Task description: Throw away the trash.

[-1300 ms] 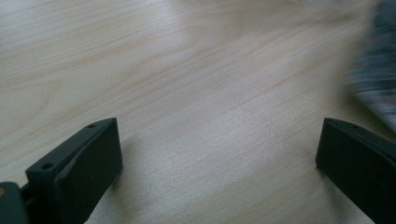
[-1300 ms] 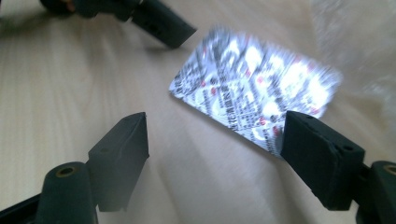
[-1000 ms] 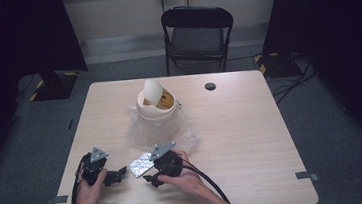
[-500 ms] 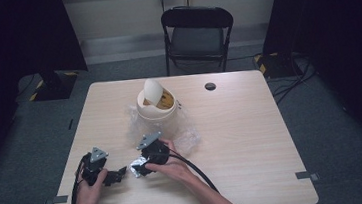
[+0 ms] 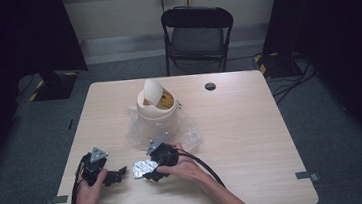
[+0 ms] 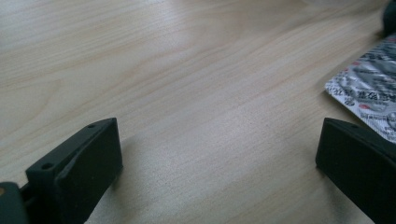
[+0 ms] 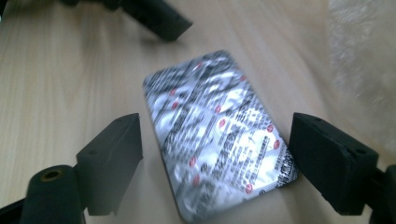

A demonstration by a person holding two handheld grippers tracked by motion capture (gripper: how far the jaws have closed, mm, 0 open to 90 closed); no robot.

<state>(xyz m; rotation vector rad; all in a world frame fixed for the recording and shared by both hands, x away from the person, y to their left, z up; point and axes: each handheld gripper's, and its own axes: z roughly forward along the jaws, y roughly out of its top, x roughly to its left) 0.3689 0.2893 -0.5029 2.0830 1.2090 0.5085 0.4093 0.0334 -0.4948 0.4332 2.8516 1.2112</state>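
Observation:
A silver foil blister pack (image 5: 140, 168) (image 7: 219, 154) with red and black print lies flat on the wooden table (image 5: 243, 141). My right gripper (image 5: 148, 171) (image 7: 219, 161) is open, one jaw on each side of the pack and neither touching it. To the pack's left, my left gripper (image 5: 117, 175) (image 6: 219, 163) is open wide over bare wood. A corner of the blister pack (image 6: 369, 88) sits just beyond its right jaw. One black jaw of the left gripper (image 7: 159, 18) lies past the pack in the right gripper view.
A cream round container (image 5: 157, 107) with a tilted lid stands at the table's middle back, on crumpled clear plastic wrap (image 5: 185, 137) (image 7: 364, 56) that reaches toward my right hand. There is a cable hole (image 5: 210, 86) in the table and a black folding chair (image 5: 197, 30) behind it.
My right gripper has shifted a little to the left, closer over the blister pack. The pack and my left gripper have stayed about where they were.

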